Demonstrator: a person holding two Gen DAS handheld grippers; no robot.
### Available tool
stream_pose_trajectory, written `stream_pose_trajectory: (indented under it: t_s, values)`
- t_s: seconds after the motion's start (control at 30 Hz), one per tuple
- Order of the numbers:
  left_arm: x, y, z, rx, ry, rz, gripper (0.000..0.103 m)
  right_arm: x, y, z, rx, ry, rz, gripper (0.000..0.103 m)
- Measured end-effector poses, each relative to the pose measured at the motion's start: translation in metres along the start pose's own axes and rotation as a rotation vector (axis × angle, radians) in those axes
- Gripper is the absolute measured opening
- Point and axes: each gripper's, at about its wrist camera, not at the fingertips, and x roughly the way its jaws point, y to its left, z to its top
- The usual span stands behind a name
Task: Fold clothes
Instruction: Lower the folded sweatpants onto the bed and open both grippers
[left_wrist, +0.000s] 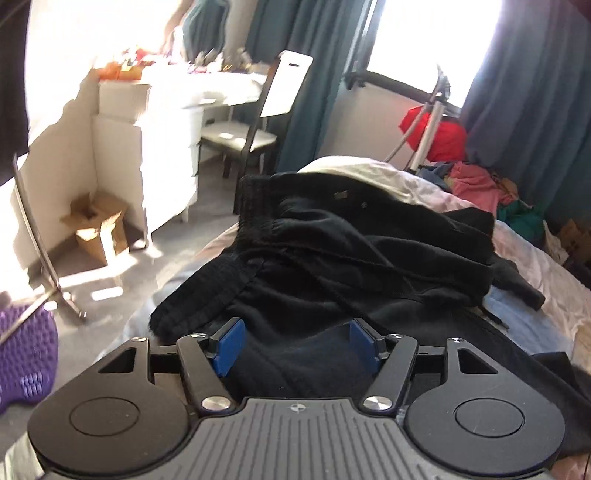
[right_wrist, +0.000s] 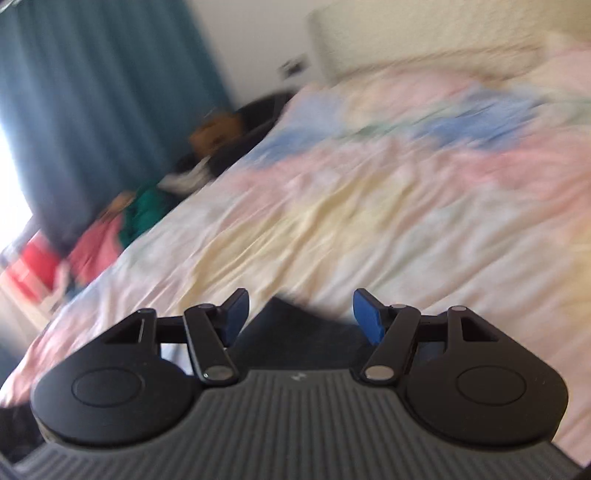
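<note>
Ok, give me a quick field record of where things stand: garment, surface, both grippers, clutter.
garment: black trousers, crumpled, unfolded
surface: bed with pastel sheet
left gripper: open, over dark cloth, nothing clamped
right gripper: open, dark cloth edge below, view blurred
clutter: heap of red, pink and green clothes beside the bed
chair: by the white desk

Clothes on the bed
Trousers lie on the bed; clothes pile far right, chair far left.
</note>
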Motion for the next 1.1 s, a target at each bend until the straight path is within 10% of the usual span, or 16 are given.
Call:
stream_pose_trajectory:
  t_s: [0.13, 0.23, 0.6, 0.87, 1.1]
  values:
    - [0.018, -0.072, 0.0, 0.125, -0.057, -0.104, 0.075, 0.037, 0.044, -0.021, -0.148, 0.228, 0.138, 0.064]
    - [0.046, -0.131, -0.013, 0.202, -0.051, -0.207, 0.075, 0.033, 0.063, -0.028, -0.204, 0.169, 0.057, 0.064]
    - [0.195, -0.39, -0.042, 0.591, 0.207, -0.725, 0.072, -0.03, 0.017, -0.015, 0.193, -0.058, -0.009, 0.066]
    - [0.29, -0.588, -0.097, 0.85, 0.417, -0.885, 0.052, -0.052, -0.005, -0.011, 0.294, -0.308, -0.089, 0.066]
    - [0.3, -0.671, -0.159, 1.132, 0.473, -0.981, 0.031, -0.026, -0.013, -0.01, 0.327, -0.31, -0.121, 0.066]
